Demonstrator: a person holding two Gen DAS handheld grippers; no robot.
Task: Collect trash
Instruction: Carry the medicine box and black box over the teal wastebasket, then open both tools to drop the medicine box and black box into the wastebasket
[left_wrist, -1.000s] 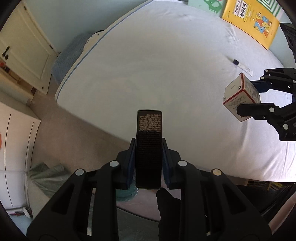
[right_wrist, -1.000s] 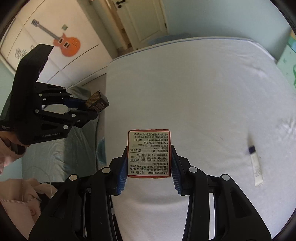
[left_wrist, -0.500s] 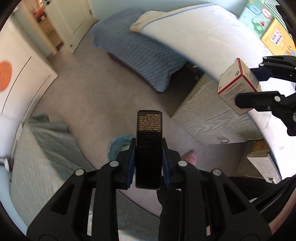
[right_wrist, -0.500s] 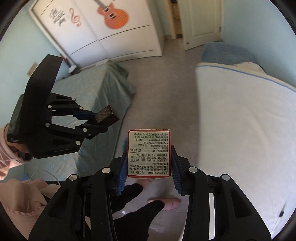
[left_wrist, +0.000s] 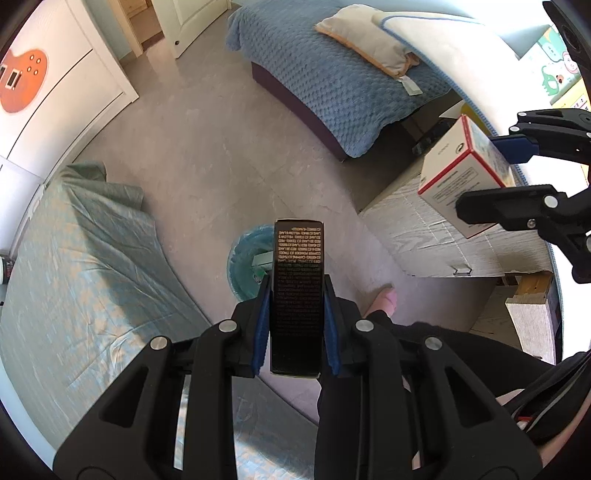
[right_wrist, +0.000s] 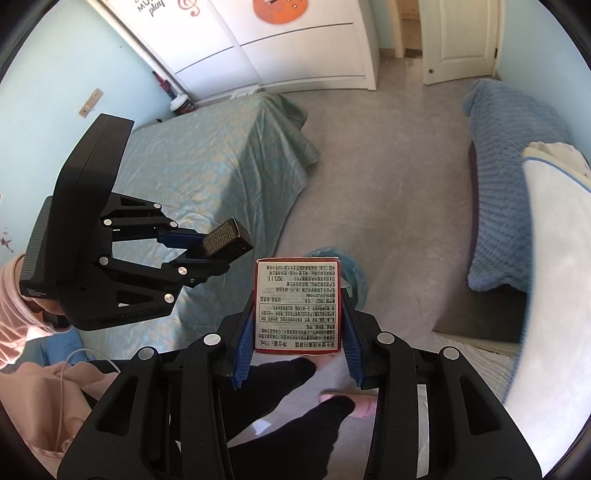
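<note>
My left gripper (left_wrist: 295, 291) is shut on a narrow black box (left_wrist: 297, 273) with small light print, pointing down at the floor. Right beneath the box stands a round bin lined with a blue bag (left_wrist: 245, 258), with something pale green inside. My right gripper (right_wrist: 299, 314) is shut on a white box with red edges (right_wrist: 297, 306). The blue-lined bin (right_wrist: 354, 277) peeks out behind that box. In the left wrist view the white box (left_wrist: 458, 181) and right gripper (left_wrist: 517, 173) hang at the right. The right wrist view shows the left gripper (right_wrist: 218, 251) with the black box (right_wrist: 225, 240) at the left.
A bed with a green cover (left_wrist: 81, 266) lies left of the bin. A blue-blanketed bench (left_wrist: 332, 85) and a white mattress (right_wrist: 554, 258) stand to the right, over a pale wooden bed base (left_wrist: 424, 236). The person's legs and feet (right_wrist: 347, 402) stand on the grey floor (left_wrist: 207, 147).
Both grippers swung away from the white mattress to above the floor and the blue-lined bin, each keeping its box. The bin now sits closer under the boxes.
</note>
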